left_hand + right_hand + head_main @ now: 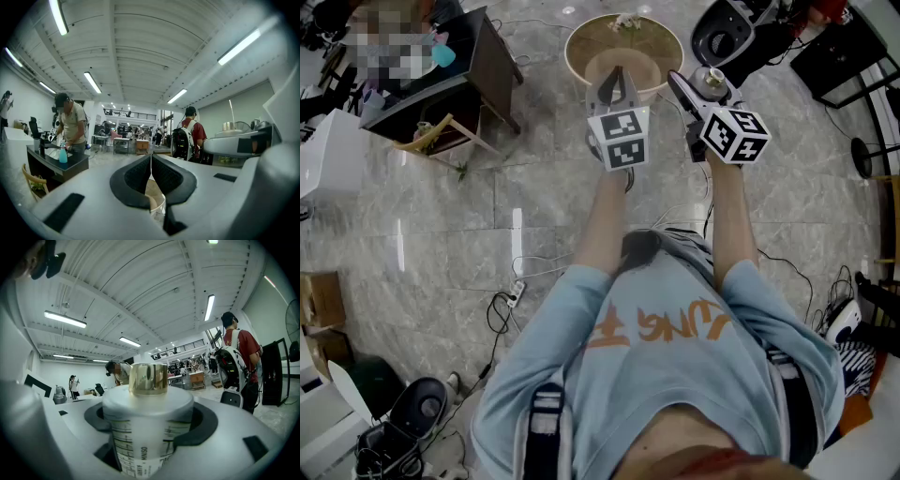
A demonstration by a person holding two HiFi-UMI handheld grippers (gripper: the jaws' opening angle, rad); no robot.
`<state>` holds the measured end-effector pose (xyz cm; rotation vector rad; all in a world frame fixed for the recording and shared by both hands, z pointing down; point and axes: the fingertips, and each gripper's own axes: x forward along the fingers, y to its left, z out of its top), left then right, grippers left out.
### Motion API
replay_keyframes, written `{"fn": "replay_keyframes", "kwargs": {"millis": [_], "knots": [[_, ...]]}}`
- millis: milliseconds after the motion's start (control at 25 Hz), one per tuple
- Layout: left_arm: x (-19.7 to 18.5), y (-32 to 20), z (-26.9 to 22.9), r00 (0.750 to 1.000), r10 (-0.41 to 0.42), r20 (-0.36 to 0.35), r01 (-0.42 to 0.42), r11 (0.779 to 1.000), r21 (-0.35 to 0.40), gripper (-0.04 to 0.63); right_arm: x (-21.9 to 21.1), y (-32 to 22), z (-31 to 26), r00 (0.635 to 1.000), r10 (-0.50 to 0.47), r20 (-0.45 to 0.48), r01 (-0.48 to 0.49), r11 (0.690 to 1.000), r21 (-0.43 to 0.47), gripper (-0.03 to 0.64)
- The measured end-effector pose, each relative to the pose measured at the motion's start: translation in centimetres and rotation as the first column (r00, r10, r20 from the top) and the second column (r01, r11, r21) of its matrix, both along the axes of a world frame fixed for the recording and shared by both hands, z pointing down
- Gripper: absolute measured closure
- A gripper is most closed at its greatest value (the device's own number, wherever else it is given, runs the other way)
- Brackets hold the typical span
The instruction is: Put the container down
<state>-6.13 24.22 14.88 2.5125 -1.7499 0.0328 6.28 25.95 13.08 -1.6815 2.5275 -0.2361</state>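
Above the grey tiled floor, the right gripper [697,87] clasps a white cylindrical container [147,420] by its sides, in mid-air. Its gold cap [148,378] is on and its contents are hidden. To the left, the left gripper [151,174] is pressed closed and empty, just before a round tan table [581,42] at the far side.

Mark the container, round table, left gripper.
container [147,427], right gripper view, white body.
round table [574,58], head view, left rim.
left gripper [151,159], left gripper view, between shut fingertips.

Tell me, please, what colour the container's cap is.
The cap on the container is shiny gold; the right gripper view shows it best.
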Motion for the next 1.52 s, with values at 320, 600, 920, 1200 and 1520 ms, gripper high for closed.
{"fn": "replay_keyframes", "kwargs": {"millis": [320, 600, 920, 1200, 1520], "knots": [[-0.1, -0.7, 0.7, 1.0, 0.003, 0.0, -0.003, 1.0, -0.013, 0.563, 0.3, -0.7, 0.3, 0.999, 0.007, 0.031, -0.006, 1.0, -0.018, 0.258], [-0.7, -1.6, 0.9, 1.0, 0.003, -0.004, -0.003, 1.0, -0.021, 0.563, 0.0, -1.4, 0.5, 1.0, 0.012, 0.007, -0.012, 1.0, -0.022, 0.258], [-1.4, -2.7, 1.6, 1.0, -0.007, -0.025, 0.006, 0.999, -0.035, 0.563, 0.0, -2.1, 0.9, 1.0, 0.01, -0.007, -0.01, 1.0, -0.02, 0.258], [-1.2, -3.6, 1.1, 1.0, 0.005, -0.021, -0.006, 0.999, -0.036, 0.563, -0.1, -3.0, 0.2, 1.0, -0.002, -0.014, 0.002, 1.0, -0.016, 0.258], [-1.8, -5.4, 1.7, 1.0, -0.019, -0.019, 0.017, 0.998, -0.061, 0.563, 1.1, -4.4, -0.1, 1.0, 0.001, -0.002, -0.001, 1.0, -0.017, 0.258]]}}
